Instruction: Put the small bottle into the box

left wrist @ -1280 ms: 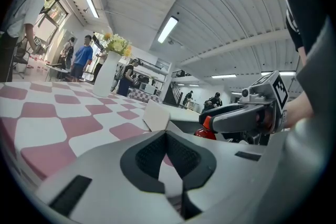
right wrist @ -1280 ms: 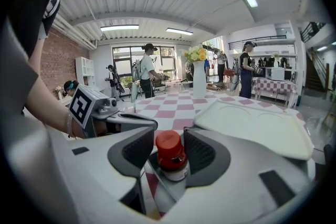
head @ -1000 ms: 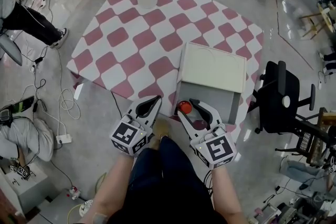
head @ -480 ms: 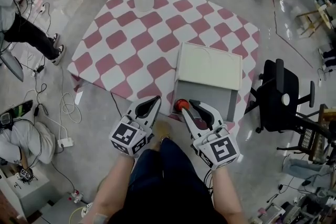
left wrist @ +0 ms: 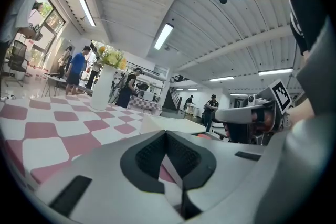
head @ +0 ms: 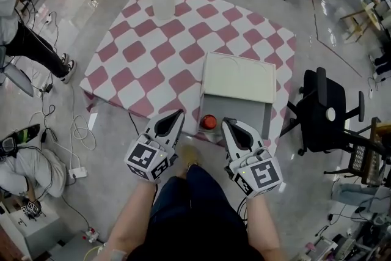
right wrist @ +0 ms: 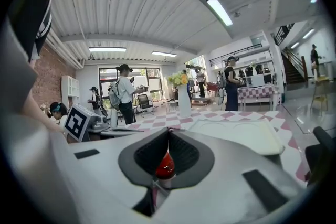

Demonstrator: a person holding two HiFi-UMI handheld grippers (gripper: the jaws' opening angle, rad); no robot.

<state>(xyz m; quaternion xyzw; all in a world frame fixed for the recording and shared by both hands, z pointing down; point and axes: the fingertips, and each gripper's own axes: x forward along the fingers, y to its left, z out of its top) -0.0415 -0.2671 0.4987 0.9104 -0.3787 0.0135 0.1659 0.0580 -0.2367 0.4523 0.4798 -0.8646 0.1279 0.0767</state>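
Note:
The small bottle with a red cap stands upright at the near left corner of the grey box, whose white lid lies open behind it. My right gripper is just right of the bottle and apart from it. Its jaws have just been closing and are shut with nothing between them. In the right gripper view the red cap shows through the slit below the right gripper's tips. My left gripper hovers left of the bottle, shut and empty, its left gripper tips meeting over the checked cloth.
The box sits on a pink and white checked table near its front edge. A white vase of flowers stands at the far side. A black office chair is to the right. Cables and a person are on the floor at left.
The right gripper's jaws, open around the bottle a second ago, have closed empty. Both grippers have lifted and drawn back a little; the bottle stays standing at the box.

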